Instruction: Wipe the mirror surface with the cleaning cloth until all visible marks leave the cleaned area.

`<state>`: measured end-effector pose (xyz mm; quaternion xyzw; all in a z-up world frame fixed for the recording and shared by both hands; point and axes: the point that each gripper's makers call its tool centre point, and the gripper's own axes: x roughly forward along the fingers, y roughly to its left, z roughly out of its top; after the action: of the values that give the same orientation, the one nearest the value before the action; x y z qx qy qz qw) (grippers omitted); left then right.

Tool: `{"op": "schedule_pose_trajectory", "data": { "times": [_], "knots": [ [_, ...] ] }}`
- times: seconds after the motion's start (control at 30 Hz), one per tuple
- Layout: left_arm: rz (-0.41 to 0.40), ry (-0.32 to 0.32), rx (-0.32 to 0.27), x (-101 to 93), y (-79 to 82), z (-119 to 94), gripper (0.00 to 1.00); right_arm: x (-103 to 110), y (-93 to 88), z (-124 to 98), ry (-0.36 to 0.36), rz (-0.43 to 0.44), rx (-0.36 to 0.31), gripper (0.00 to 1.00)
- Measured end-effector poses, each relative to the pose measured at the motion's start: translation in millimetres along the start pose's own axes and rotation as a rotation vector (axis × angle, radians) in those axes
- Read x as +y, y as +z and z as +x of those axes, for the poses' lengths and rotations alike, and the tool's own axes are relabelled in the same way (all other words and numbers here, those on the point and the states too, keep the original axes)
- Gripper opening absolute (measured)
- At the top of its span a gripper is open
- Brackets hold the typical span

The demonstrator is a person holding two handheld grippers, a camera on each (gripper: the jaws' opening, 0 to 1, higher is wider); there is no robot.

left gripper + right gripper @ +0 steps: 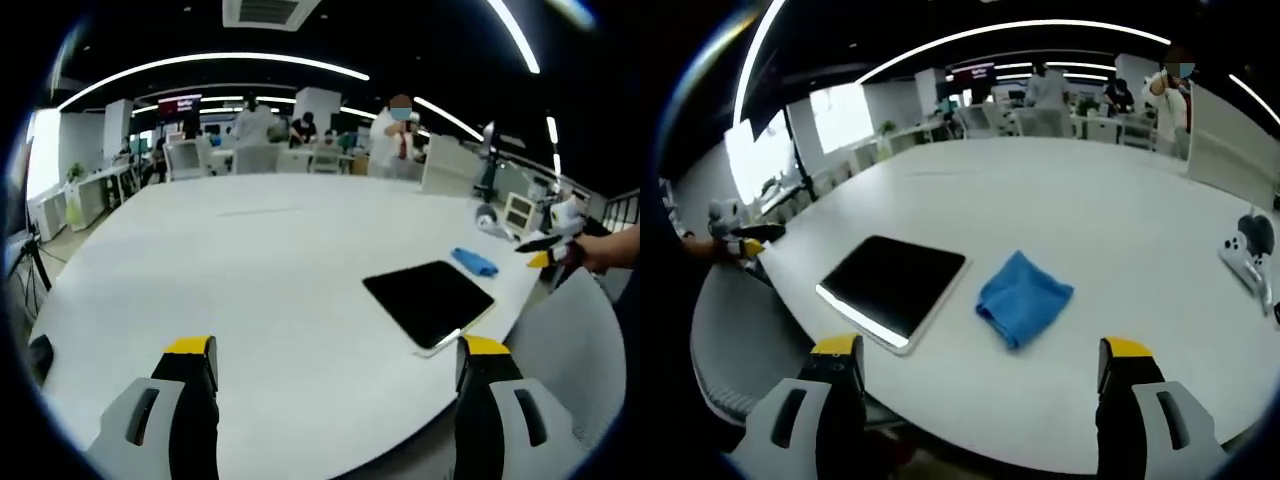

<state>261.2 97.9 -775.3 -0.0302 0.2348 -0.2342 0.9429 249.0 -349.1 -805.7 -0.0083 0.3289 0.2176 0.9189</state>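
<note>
On the wide white table (260, 260) of the left gripper view, the mirror (428, 300) lies as a flat dark rounded slab near the edge with the blue cleaning cloth (474, 262) beyond it, small and hard to read, while the left gripper (335, 395) stands with jaws spread wide and empty, and the right gripper (548, 250) enters at the far right, too cut off to judge. Over in the right gripper view, the soft crumpled cloth (1022, 297) lies just beside the glossy mirror (894, 288), apart from it, and the right gripper (978, 400) gapes wide, gripping nothing, with the left gripper (745, 243) partly hidden at the left rim
</note>
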Motion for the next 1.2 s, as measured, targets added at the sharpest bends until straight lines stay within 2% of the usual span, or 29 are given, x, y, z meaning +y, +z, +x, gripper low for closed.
{"op": "schedule_pose_trajectory", "data": {
  "times": [0.03, 0.07, 0.1, 0.13, 0.17, 0.2, 0.23, 0.27, 0.33, 0.43, 0.53, 0.6, 0.7, 0.83, 0.9, 0.93, 0.97, 1.03, 1.07, 1.13, 1.17, 1.2],
  "knots": [
    [-0.019, 0.017, -0.042, 1.3, 12.4, 0.3, 0.99, -0.4, -0.6, 0.1, 0.0, 0.001, 0.003, 0.97],
    [-0.008, 0.015, -0.062, 0.8, 17.6, 2.0, 0.99, -0.6, -0.6, 0.4, 0.0, 0.001, 0.005, 0.97],
    [0.036, 0.006, -0.07, -3.6, 21.3, 5.1, 0.99, -0.3, 0.0, 1.0, 0.001, 0.002, 0.005, 0.97],
    [0.098, 0.018, -0.051, -5.0, 19.1, 6.9, 0.99, -0.4, 0.7, 2.3, 0.001, 0.003, 0.008, 0.97],
    [0.183, 0.035, 0.008, -2.7, 4.1, 10.3, 0.99, -0.1, 1.5, 3.4, 0.003, 0.003, 0.009, 0.97],
    [0.203, 0.017, 0.047, -4.6, -8.0, 12.6, 0.99, 0.3, 2.1, 4.1, 0.004, 0.003, 0.009, 0.97],
    [0.17, -0.013, 0.081, -6.8, -17.5, 12.2, 0.99, 1.9, 3.9, 5.7, 0.009, 0.001, 0.011, 0.96],
    [0.105, -0.021, 0.108, -4.8, -23.8, 9.9, 0.99, 2.5, 5.1, 6.9, 0.01, -0.004, 0.013, 0.96],
    [0.141, -0.009, 0.052, 0.8, -14.2, 7.2, 0.99, 2.0, 8.8, 9.9, 0.009, -0.013, 0.015, 0.96],
    [0.107, -0.031, 0.083, -1.7, -19.4, 9.1, 0.99, 1.4, 17.5, 14.6, 0.007, -0.018, 0.012, 0.92],
    [0.081, -0.074, 0.041, -9.2, -12.2, 9.2, 0.99, 2.0, 27.3, 18.8, 0.013, -0.039, 0.014, 0.87],
    [0.057, -0.072, 0.048, -8.0, -12.2, 10.0, 0.99, 0.1, 34.2, 22.8, 0.018, -0.051, 0.024, 0.82],
    [0.065, -0.074, 0.038, -8.5, -10.0, 10.4, 0.99, -6.1, 47.1, 31.0, 0.007, -0.07, 0.031, 0.72],
    [0.06, -0.082, 0.032, -9.4, -8.4, 10.6, 0.99, -25.6, 54.9, 57.2, -0.042, -0.08, 0.07, 0.53],
    [0.048, -0.088, 0.03, -9.3, -8.3, 11.4, 0.99, -31.5, 48.5, 72.0, -0.055, -0.069, 0.108, 0.49],
    [0.053, -0.088, 0.036, -8.7, -9.5, 11.7, 0.99, -32.9, 42.7, 83.3, -0.051, -0.034, 0.143, 0.49],
    [0.065, -0.083, 0.039, -6.2, -10.1, 11.9, 0.99, -35.5, 42.8, 95.6, -0.046, -0.047, 0.136, 0.49],
    [0.06, -0.062, 0.048, 1.2, -12.2, 13.3, 0.99, -39.0, 36.5, 105.7, -0.06, -0.061, 0.158, 0.46],
    [0.074, -0.042, 0.057, 4.2, -13.3, 13.1, 0.99, -44.9, 23.5, 109.9, -0.083, -0.081, 0.215, 0.43],
    [0.093, -0.046, 0.048, -0.6, -12.7, 12.4, 0.99, -46.0, -0.5, 112.9, -0.102, -0.078, 0.311, 0.28],
    [0.097, -0.048, 0.051, -0.2, -12.9, 12.6, 0.99, -47.7, -2.2, 113.1, -0.142, -0.084, 0.299, 0.22],
    [0.1, -0.046, 0.058, 2.3, -14.1, 13.6, 0.99, -48.7, 6.9, 113.6, -0.106, -0.219, 0.249, 0.16]
  ]
}}
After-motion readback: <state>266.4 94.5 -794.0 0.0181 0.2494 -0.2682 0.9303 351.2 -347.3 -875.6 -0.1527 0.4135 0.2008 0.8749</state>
